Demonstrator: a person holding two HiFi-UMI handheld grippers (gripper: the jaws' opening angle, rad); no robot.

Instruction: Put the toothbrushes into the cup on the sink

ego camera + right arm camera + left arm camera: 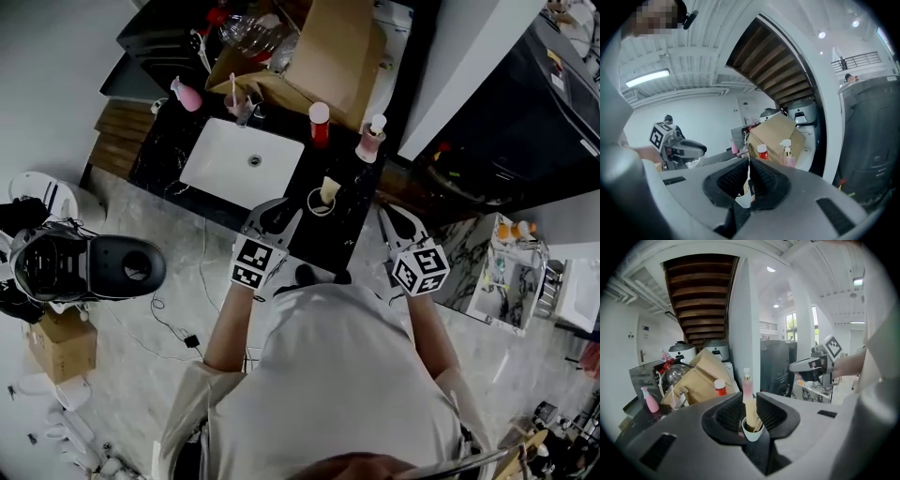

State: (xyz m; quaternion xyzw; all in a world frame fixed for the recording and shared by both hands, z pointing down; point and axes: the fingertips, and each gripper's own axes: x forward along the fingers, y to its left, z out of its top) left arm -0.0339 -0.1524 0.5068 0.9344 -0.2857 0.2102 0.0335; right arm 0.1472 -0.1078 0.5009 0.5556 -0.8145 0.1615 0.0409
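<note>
L claw held out ahead of torso, on its L side, jaws partway apart, pads pressing on nothing. R claw ahead of torso on R side, jaws together, empty. Bare forearms reach fwd from torso, roughly parallel; both claws point away from it.
</note>
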